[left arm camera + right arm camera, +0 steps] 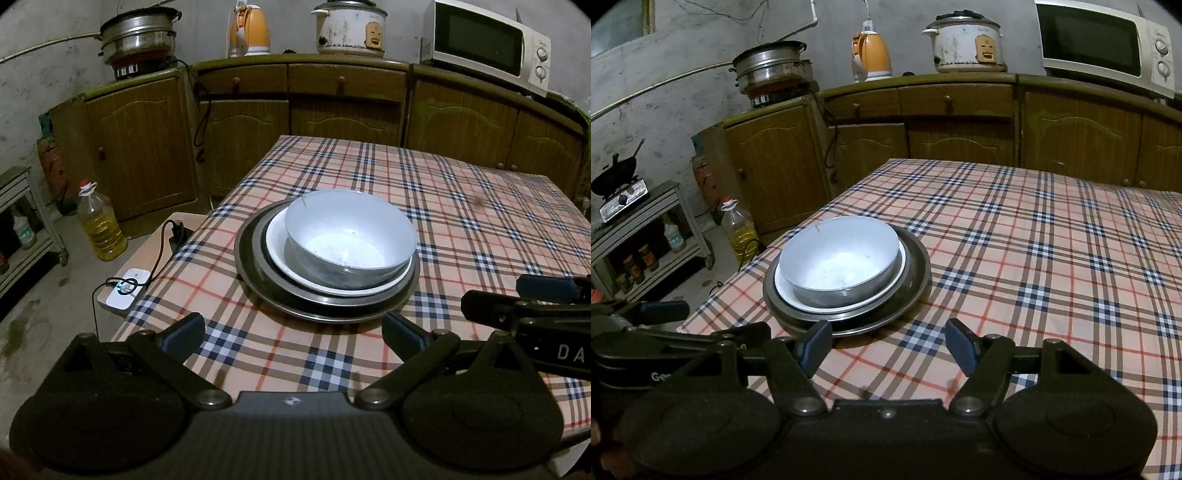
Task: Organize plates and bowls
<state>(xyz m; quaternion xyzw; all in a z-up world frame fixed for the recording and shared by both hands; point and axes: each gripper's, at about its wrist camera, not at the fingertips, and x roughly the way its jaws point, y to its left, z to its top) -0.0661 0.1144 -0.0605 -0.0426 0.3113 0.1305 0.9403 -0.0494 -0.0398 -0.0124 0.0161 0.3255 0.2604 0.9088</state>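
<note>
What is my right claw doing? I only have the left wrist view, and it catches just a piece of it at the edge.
Observer: The right claw is open, with only tablecloth showing between its pads.
Operator: Where is it relative to the stack?
Observer: It points past the stack's right side. Its left pad overlaps the near rim of the big metal plate; I cannot tell whether they touch.
Operator: Anything off to the left that I'm missing?
Observer: A black wok sits on a small gas stove on top of the grey rack.
</note>
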